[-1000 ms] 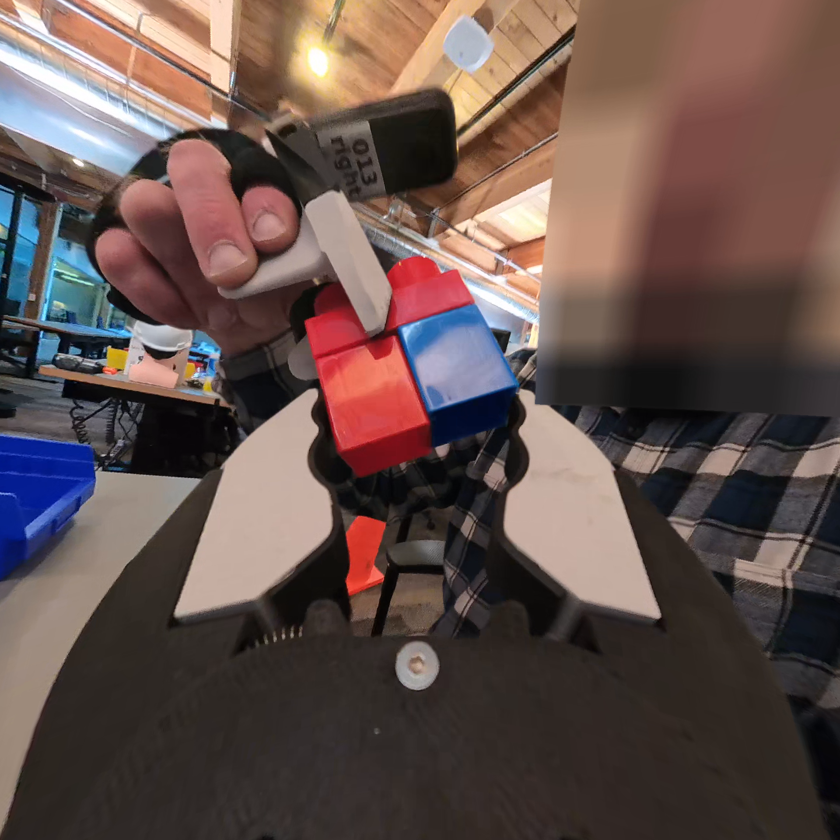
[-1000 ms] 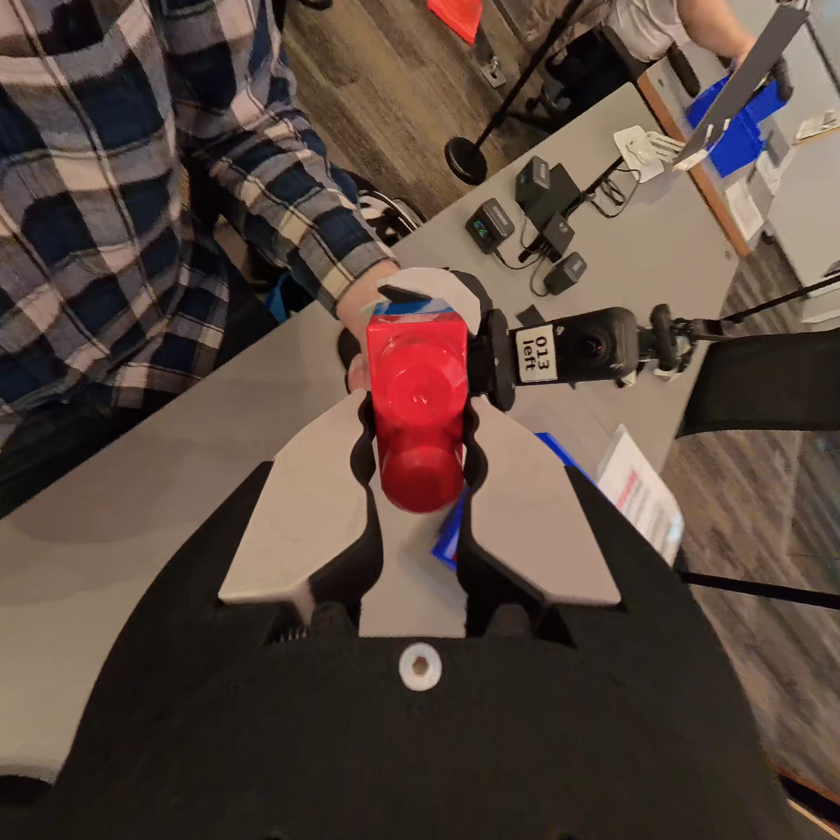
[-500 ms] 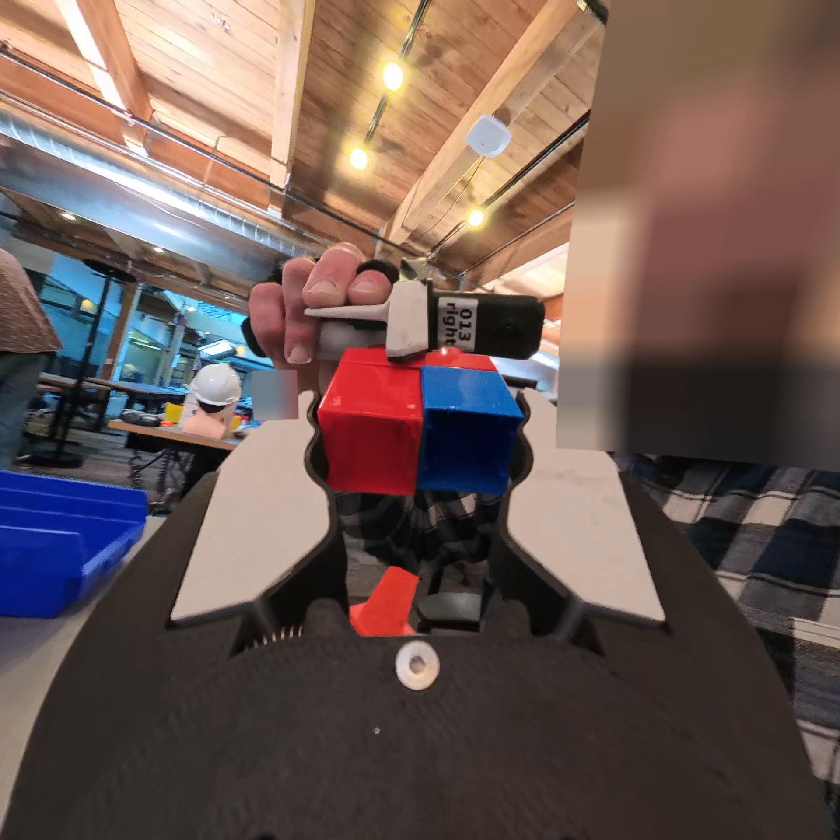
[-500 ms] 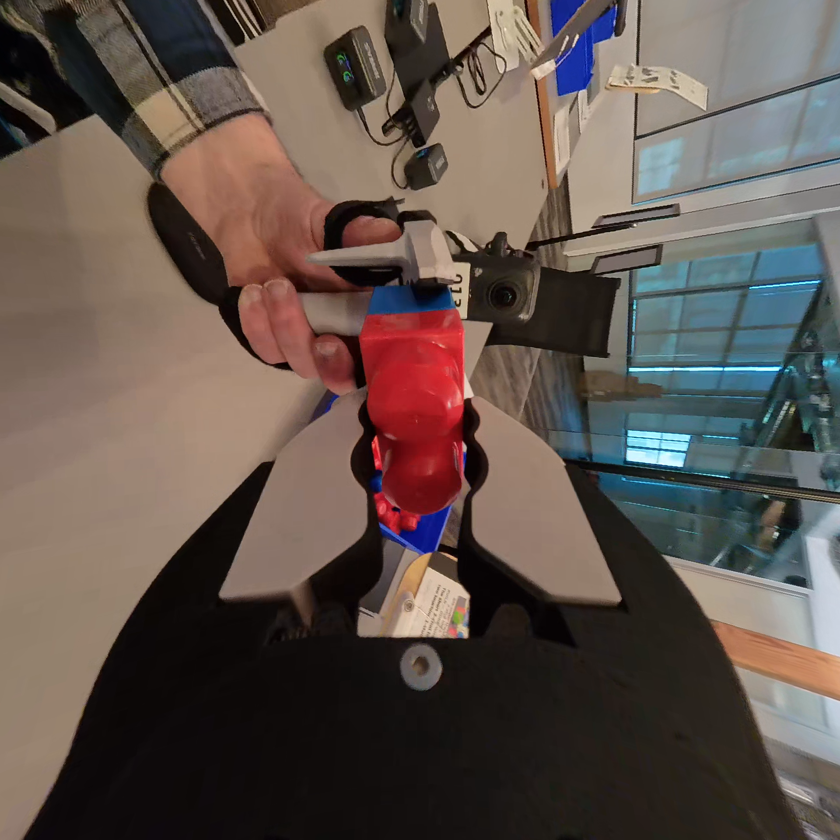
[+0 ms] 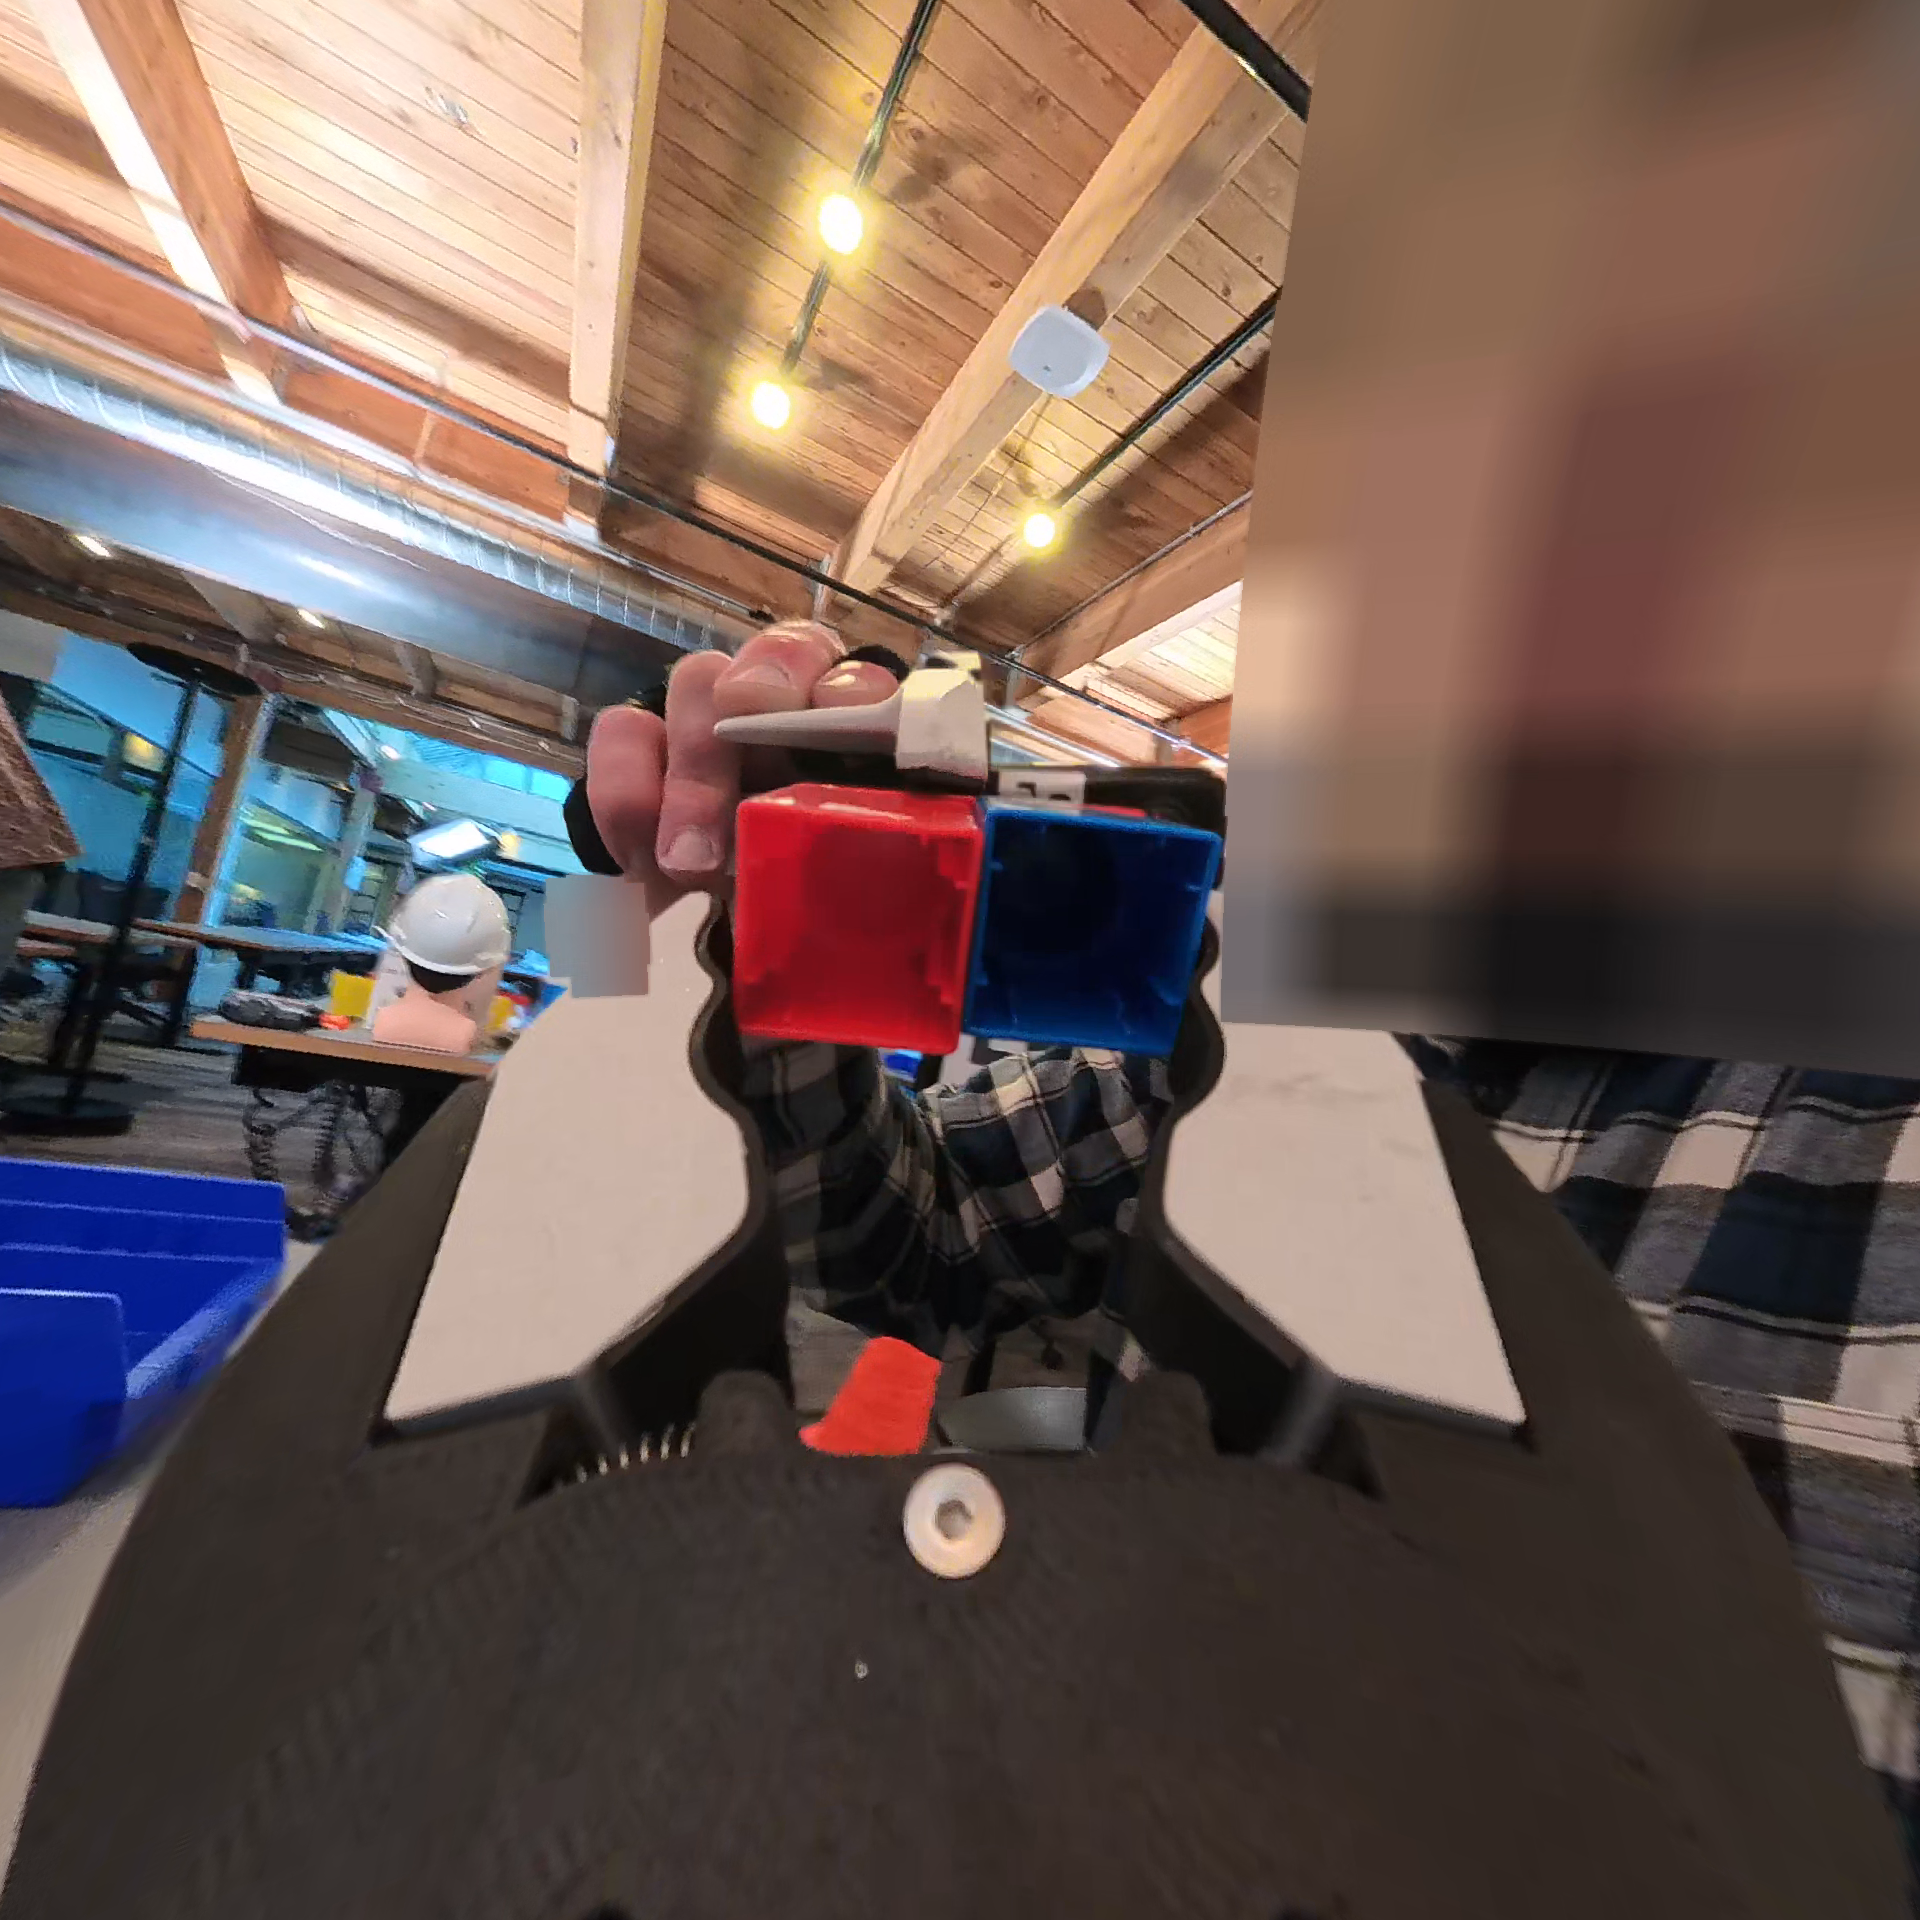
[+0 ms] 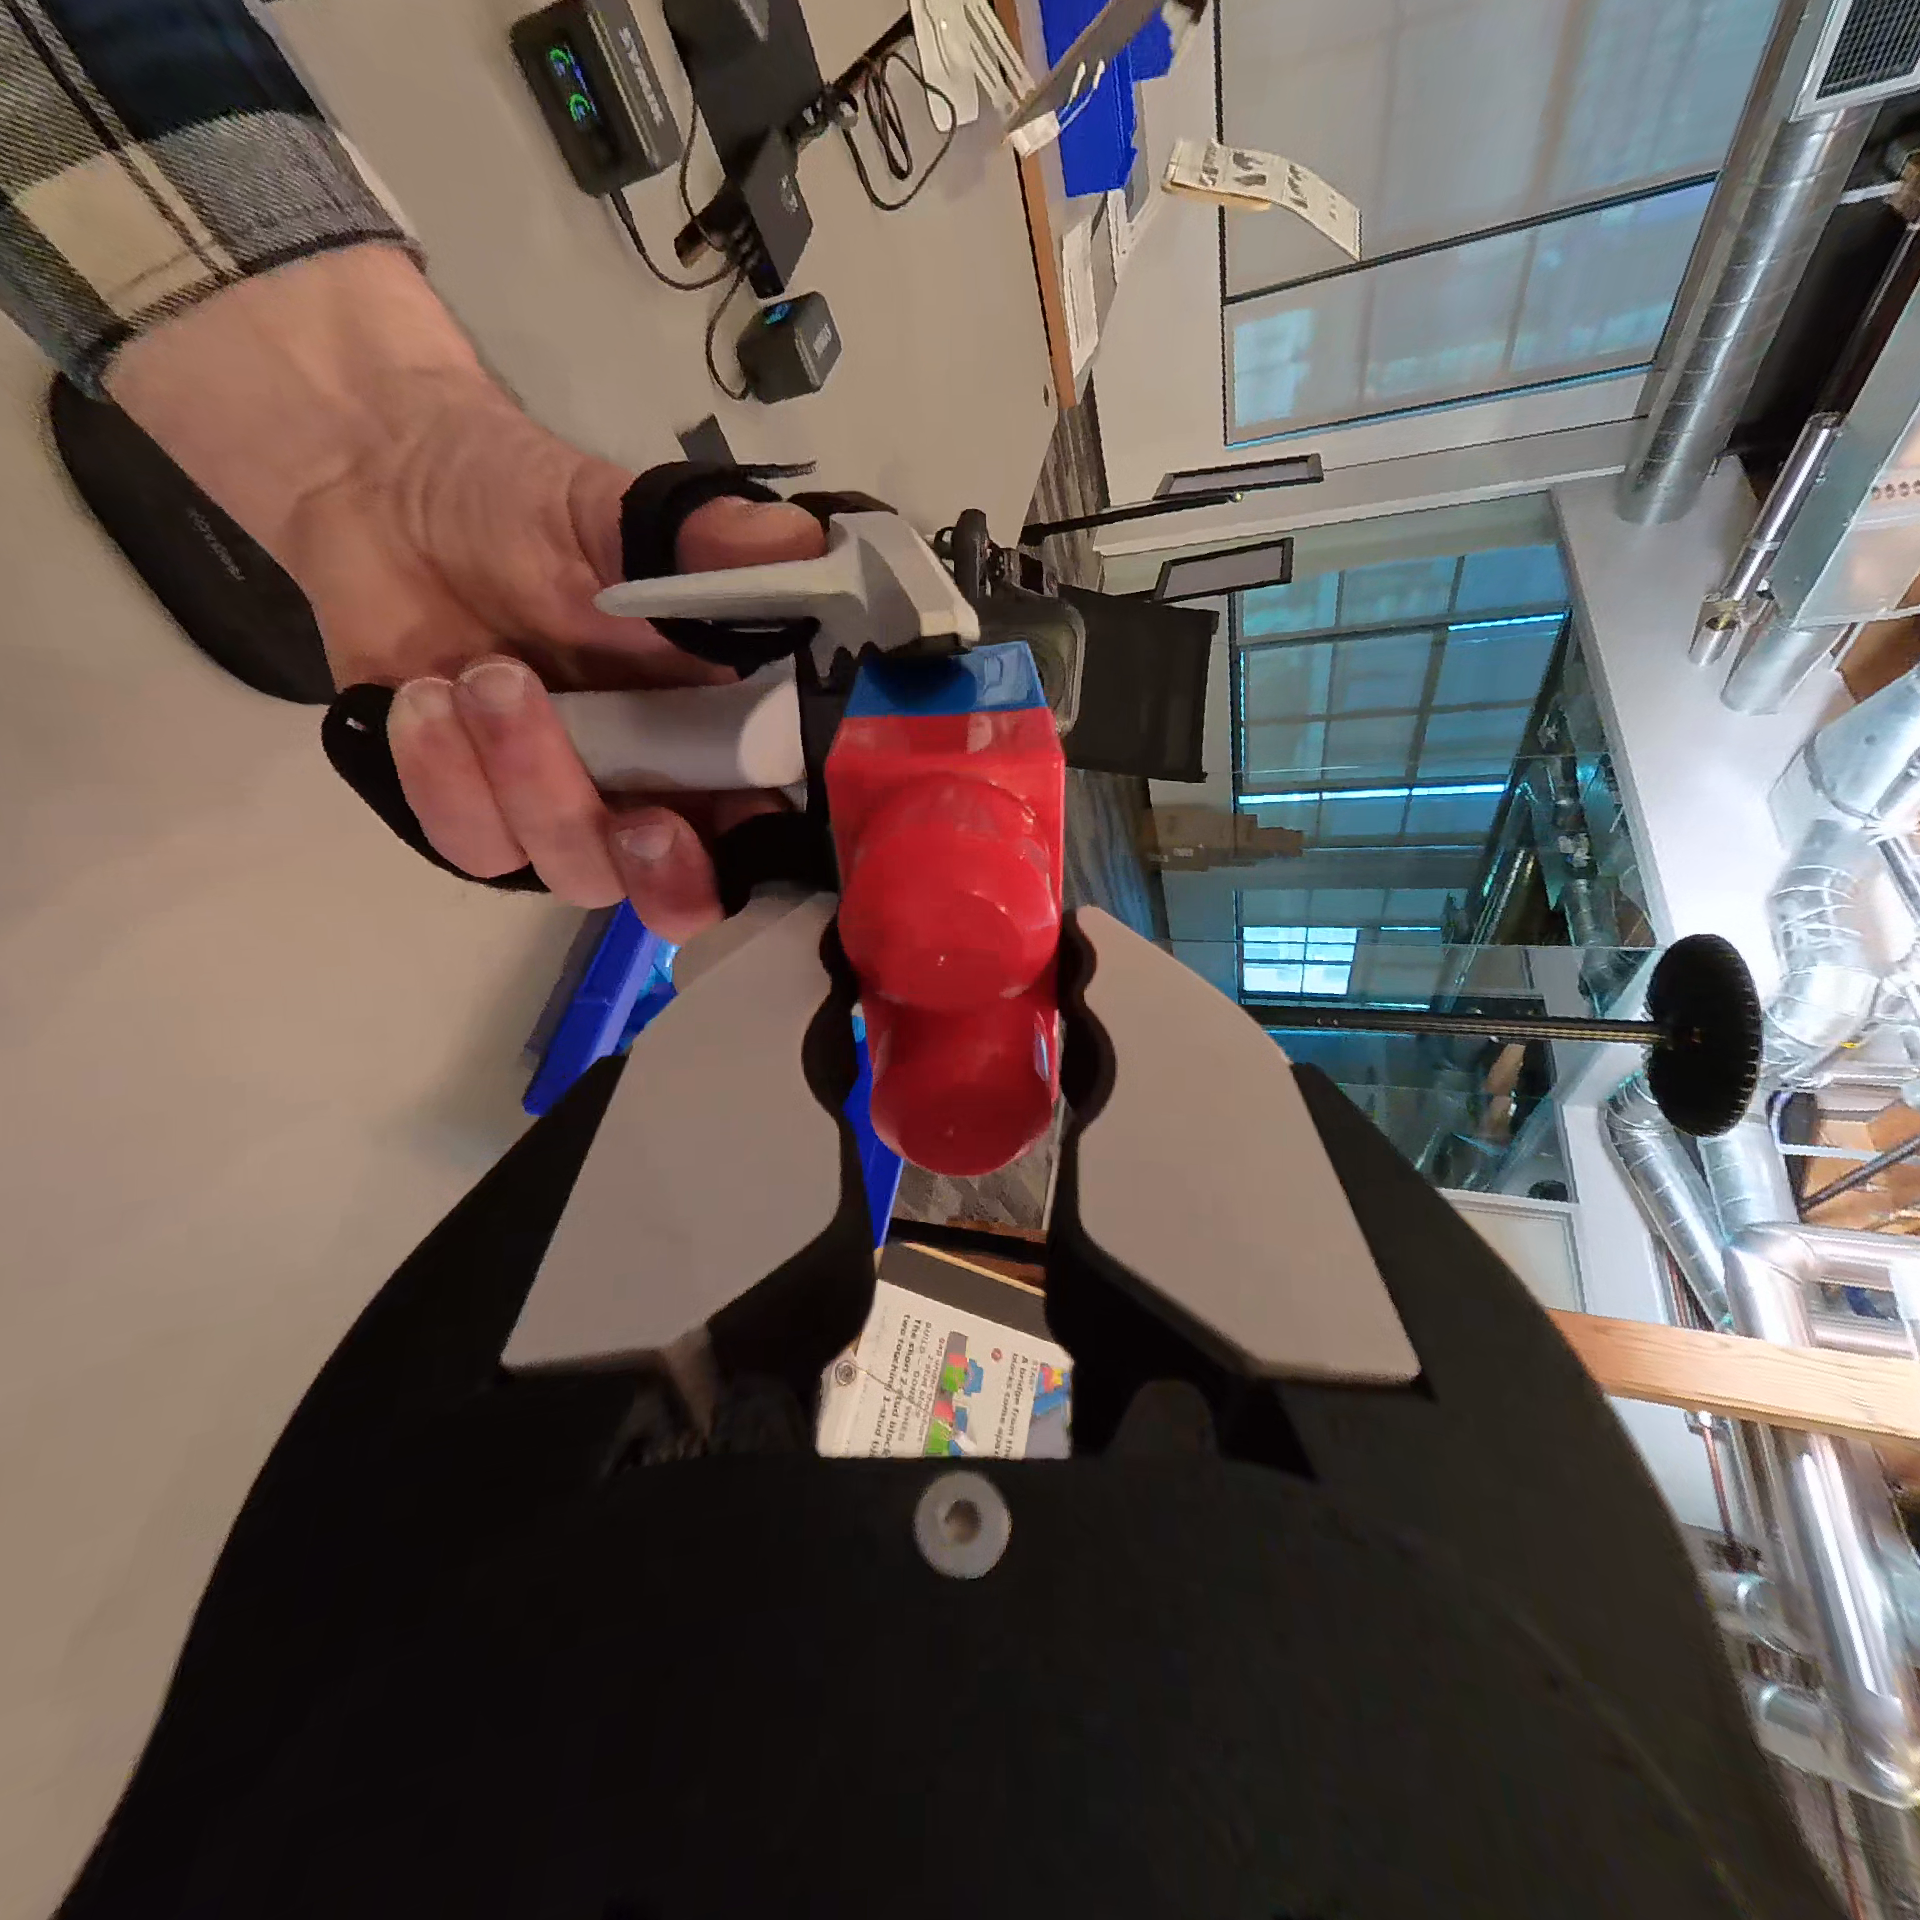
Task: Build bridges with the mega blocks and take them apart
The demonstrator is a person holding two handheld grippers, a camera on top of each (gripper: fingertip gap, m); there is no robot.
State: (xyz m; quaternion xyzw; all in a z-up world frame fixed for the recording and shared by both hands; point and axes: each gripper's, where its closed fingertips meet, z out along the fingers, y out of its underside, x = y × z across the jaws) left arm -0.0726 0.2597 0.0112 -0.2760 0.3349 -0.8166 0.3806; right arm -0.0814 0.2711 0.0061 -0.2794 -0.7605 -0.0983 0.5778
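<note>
Your left gripper [image 5: 961,956] clamps a red single block [image 5: 847,914] and a blue single block [image 5: 1086,930] side by side, one pad on each outer face, hollow undersides facing you. Your right gripper [image 6: 951,997] is clenched on the long red two-stud block [image 6: 951,935] capping that pair, a pad on each of its sides. Below the block cluster lies the grey table [image 6: 156,935] with a blue bin [image 5: 83,1320] and an instruction card [image 6: 945,1392].
</note>
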